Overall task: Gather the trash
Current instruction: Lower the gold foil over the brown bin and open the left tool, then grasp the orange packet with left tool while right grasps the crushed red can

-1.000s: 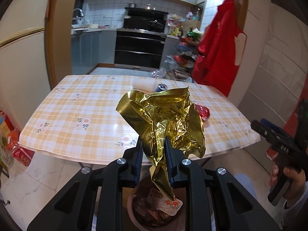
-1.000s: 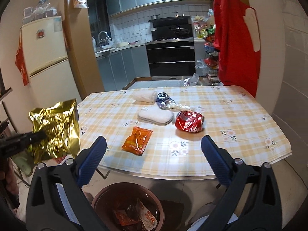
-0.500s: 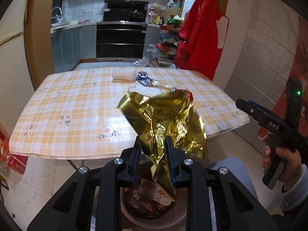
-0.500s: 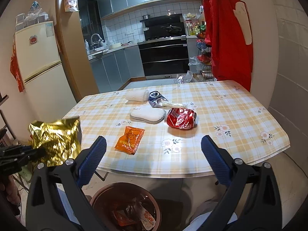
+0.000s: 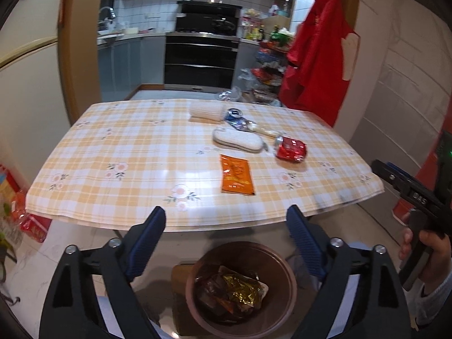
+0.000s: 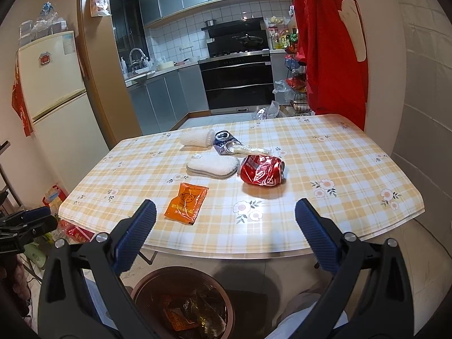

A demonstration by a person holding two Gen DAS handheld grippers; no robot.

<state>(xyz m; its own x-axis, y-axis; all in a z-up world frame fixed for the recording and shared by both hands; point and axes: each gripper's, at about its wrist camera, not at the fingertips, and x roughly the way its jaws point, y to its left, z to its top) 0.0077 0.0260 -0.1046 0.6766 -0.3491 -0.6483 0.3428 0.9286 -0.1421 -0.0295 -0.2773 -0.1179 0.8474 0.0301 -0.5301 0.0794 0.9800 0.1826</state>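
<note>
Crumpled gold wrapper in brown bin; orange packet, crushed red can on table

Past my table with its yellow checked cloth I see a black oven, a sink on the grey counter, a cream fridge at the left and a red apron hanging at the right.

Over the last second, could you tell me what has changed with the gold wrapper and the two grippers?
The left gripper has opened and let go of the gold wrapper, which dropped into the brown bin below. The right gripper stayed open and empty. The orange packet, red can and white cloths remain on the table.
</note>
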